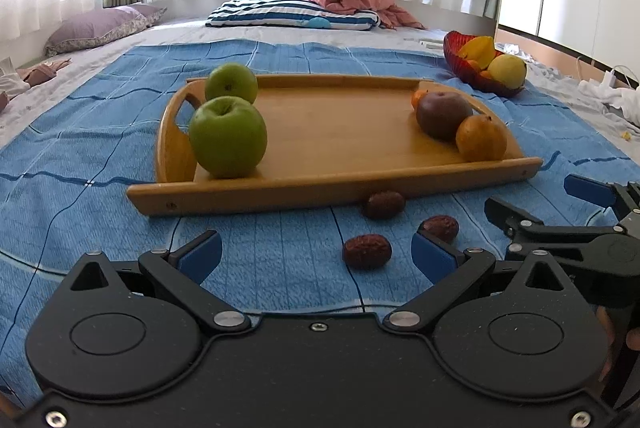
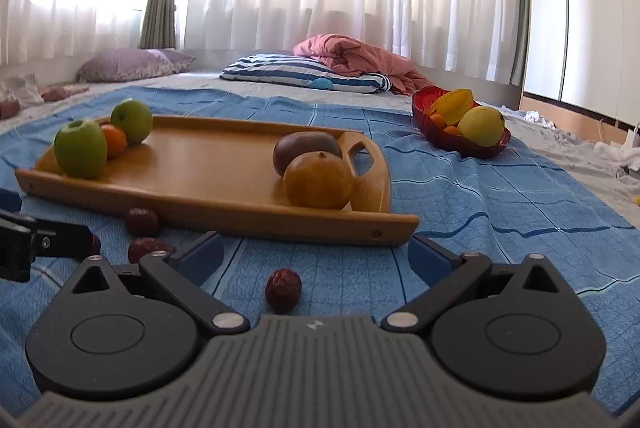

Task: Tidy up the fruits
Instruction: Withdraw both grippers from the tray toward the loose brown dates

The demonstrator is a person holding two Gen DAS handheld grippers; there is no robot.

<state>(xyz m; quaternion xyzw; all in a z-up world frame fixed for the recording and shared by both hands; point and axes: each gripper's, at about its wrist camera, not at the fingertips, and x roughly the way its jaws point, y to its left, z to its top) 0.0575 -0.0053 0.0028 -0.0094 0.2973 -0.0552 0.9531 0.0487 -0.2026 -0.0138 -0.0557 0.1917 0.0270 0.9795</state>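
While spread wide, left tongs (image 1: 316,256): empty, near three dates.
Right tongs (image 2: 316,256): released, over one date (image 2: 283,290).
Small orange (image 2: 114,139) between apples: right view only.

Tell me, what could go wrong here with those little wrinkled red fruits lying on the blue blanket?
1. The small wrinkled red dates lie loose on the soft blue blanket; a nudge from the open left gripper might roll one away.
2. The right gripper is open close over another date, and the two tools sit near each other, so they could bump.
3. Round green apples on the wooden tray may roll if it's knocked.
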